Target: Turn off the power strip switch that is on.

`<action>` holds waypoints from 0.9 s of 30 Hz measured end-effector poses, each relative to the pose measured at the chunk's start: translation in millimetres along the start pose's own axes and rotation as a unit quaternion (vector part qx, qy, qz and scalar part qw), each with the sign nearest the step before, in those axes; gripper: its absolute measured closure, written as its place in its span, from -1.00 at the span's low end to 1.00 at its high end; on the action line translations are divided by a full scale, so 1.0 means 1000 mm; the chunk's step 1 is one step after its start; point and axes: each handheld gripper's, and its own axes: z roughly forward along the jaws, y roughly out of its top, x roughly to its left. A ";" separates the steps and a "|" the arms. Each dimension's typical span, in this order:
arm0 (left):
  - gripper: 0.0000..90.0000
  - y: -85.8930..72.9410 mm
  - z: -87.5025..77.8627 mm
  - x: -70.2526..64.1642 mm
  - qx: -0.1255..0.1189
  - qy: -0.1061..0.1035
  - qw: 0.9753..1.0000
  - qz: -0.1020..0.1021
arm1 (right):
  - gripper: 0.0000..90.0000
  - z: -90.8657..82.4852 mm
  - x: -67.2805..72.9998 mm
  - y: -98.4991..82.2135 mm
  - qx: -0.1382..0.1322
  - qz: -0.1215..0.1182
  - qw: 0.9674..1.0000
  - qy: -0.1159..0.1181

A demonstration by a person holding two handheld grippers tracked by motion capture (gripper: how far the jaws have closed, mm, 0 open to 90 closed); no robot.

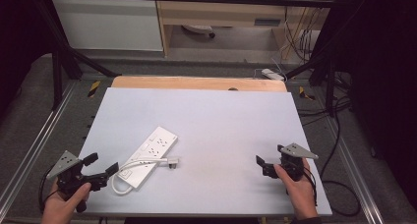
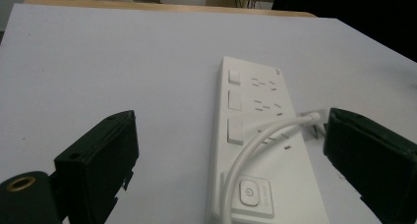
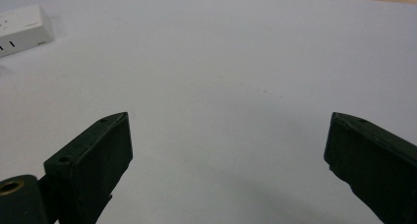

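On the white desk (image 1: 221,116), a white power strip (image 1: 147,155) lies near the front left corner, its long axis running diagonally from that corner toward the far right. Just beyond the spread, empty left gripper (image 1: 101,166), its cord (image 1: 142,164) loops back over it, plug (image 1: 172,161) pointing right. The right gripper (image 1: 265,166), also spread and empty, hovers near the front right corner, well apart from the strip.

Lighting was even, overhead and soft. The desk (image 1: 221,116) was bright, slightly washed out; surroundings beyond the desk fell near black. Shadows on the desk were faint. All views were soft and low-res; near jaws were blurred.
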 end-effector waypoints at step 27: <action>-0.75 0.022 0.003 -0.012 0.006 -0.008 1.000 0.012 | -0.90 -0.001 0.001 0.001 0.000 -0.002 1.000 0.004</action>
